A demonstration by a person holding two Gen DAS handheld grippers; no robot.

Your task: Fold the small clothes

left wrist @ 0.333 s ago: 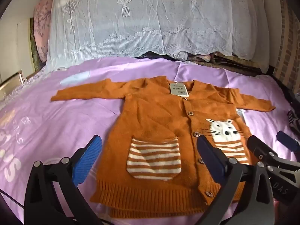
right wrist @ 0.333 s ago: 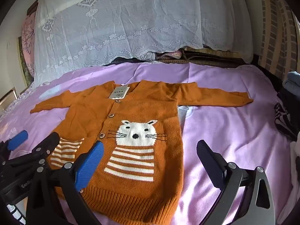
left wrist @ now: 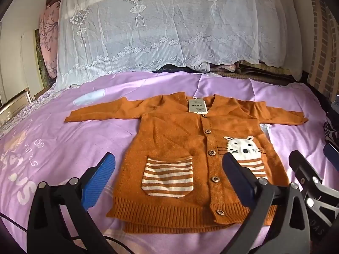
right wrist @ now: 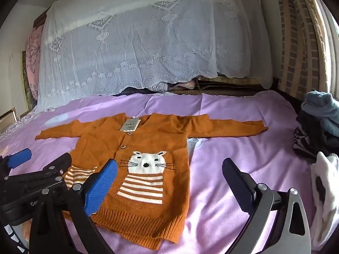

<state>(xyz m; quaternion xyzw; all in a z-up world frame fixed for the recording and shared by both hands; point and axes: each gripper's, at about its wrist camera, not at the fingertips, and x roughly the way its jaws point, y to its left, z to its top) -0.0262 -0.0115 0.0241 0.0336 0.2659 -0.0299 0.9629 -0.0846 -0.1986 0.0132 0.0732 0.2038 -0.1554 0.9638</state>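
A small orange knit cardigan (left wrist: 180,139) lies flat and face up on the purple bedsheet (left wrist: 63,144), both sleeves spread out. It has a striped pocket, a white cat face, wooden buttons and a paper tag at the collar. It also shows in the right wrist view (right wrist: 135,148). My left gripper (left wrist: 168,173) is open and empty, held just above the cardigan's hem. My right gripper (right wrist: 169,182) is open and empty, near the hem's right side. Each gripper shows at the edge of the other's view.
A white lace cloth (left wrist: 161,31) covers a pile at the bed's far side. A heap of other clothes (right wrist: 317,131) lies at the right edge of the bed. A white garment (right wrist: 324,190) lies nearer on the right. Purple sheet (right wrist: 233,139) surrounds the cardigan.
Both grippers have drawn back and risen slightly, so the cardigan sits a little lower and farther in both views. The cardigan has not moved.
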